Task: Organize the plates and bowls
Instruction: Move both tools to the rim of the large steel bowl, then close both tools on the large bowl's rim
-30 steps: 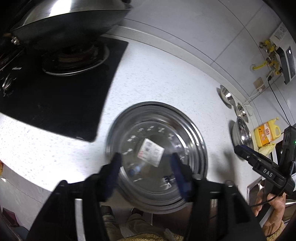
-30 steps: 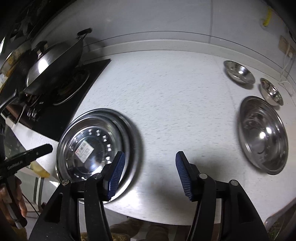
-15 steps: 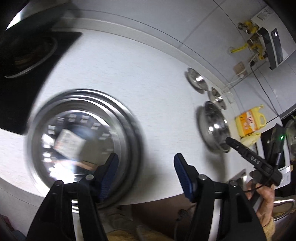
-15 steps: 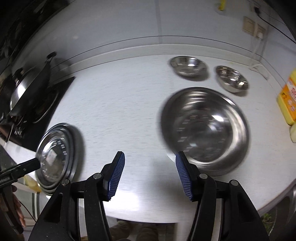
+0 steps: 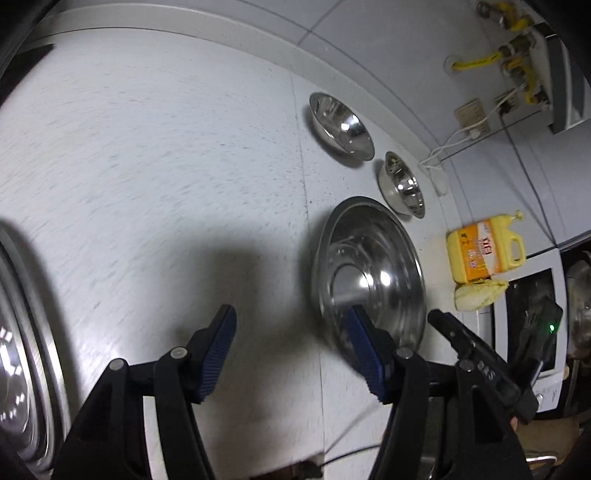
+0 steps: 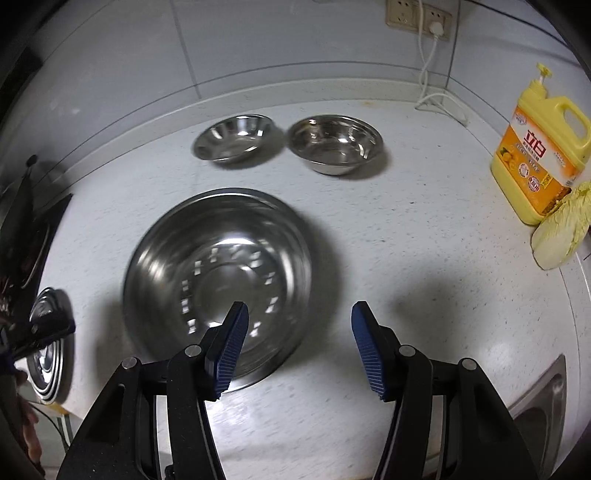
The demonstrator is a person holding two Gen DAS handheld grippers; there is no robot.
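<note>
A large steel basin [image 6: 221, 273] sits on the white counter, also in the left wrist view [image 5: 369, 269]. Behind it stand a shallow steel bowl [image 6: 234, 137] [image 5: 341, 127] and a deeper steel bowl [image 6: 334, 142] [image 5: 402, 188]. A stack of steel plates [image 5: 22, 362] lies at the far left, small in the right wrist view [image 6: 50, 350]. My left gripper [image 5: 291, 349] is open and empty above the bare counter between the plates and the basin. My right gripper [image 6: 299, 341] is open and empty over the basin's near right rim.
A yellow detergent bottle [image 6: 543, 155] and a piece of cabbage [image 6: 565, 229] stand at the right, with a cable and wall sockets [image 6: 419, 16] behind. A black stove [image 6: 22, 236] is at the left. A sink corner [image 6: 543, 402] lies at the front right.
Both grippers have swung right, away from the plate stack toward the basin and bowls. The left one has left the plates behind; both have stayed open and empty.
</note>
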